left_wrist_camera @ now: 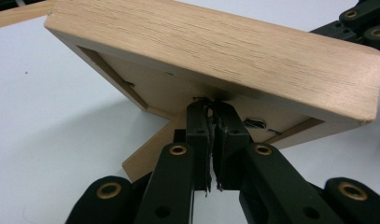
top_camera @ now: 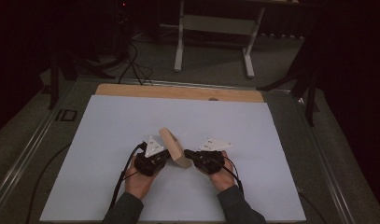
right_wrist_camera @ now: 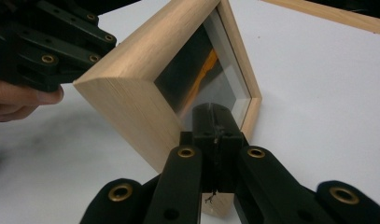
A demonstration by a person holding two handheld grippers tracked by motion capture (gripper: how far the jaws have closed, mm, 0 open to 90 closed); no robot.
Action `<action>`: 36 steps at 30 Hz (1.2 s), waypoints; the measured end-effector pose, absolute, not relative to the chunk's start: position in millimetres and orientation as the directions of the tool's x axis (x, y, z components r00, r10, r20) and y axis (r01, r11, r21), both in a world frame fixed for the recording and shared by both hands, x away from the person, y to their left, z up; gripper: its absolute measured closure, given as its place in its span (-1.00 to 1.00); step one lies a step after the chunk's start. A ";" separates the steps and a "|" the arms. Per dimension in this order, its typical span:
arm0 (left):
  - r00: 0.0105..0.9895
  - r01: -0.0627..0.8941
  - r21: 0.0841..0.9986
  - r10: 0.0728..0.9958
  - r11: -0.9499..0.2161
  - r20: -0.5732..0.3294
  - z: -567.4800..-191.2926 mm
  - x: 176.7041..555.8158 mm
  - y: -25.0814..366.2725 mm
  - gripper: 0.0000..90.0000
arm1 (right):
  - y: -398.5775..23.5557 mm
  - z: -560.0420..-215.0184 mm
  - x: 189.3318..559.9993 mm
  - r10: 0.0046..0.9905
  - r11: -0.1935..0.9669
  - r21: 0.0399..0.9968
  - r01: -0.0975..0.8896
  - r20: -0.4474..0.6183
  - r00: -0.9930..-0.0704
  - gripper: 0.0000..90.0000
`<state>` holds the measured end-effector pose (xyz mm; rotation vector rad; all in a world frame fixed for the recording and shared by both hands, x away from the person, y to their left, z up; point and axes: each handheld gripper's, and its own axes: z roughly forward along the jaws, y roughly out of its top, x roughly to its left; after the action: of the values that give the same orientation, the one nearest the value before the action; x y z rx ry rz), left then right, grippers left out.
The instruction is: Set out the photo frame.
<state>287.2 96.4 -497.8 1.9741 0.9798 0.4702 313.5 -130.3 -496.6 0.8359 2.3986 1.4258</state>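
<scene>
Grippers brace a wooden picture frame [top_camera: 175,147] tilted on the desk [top_camera: 108,140]: left gripper [left_wrist_camera: 214,121] closed against its back, right gripper [right_wrist_camera: 215,122] closed against its glass front

We see the high view dim and slightly soft, its corners falling to black, with the white sheet [top_camera: 131,135] the brightest area. Both gripper views are brighter, with soft shadows; our nearest jaws blur, and the frame's glass [right_wrist_camera: 201,79] shows an orange reflection.
</scene>
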 end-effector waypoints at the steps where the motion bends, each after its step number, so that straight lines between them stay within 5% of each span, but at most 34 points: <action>1: 0.620 0.459 0.828 0.783 -0.323 -0.039 -497.9 287.5 96.7 0.90 | -130.2 -496.9 313.2 0.577 0.364 0.859 0.359 0.095 -0.811 1.00; 25: 0.588 0.490 0.827 0.805 -0.277 -0.079 -502.4 297.6 101.8 0.88 | -115.6 -499.3 304.3 0.546 0.393 0.854 0.342 0.083 -0.833 0.97; 36: 0.562 0.496 0.835 0.821 -0.236 -0.101 -498.6 294.0 114.8 0.66 | -115.0 -495.9 301.8 0.549 0.401 0.859 0.317 0.052 -0.834 0.76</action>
<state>294.0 114.8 -498.6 1.8965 1.0686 0.4547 301.8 -115.0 -495.9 0.7638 2.4200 1.4049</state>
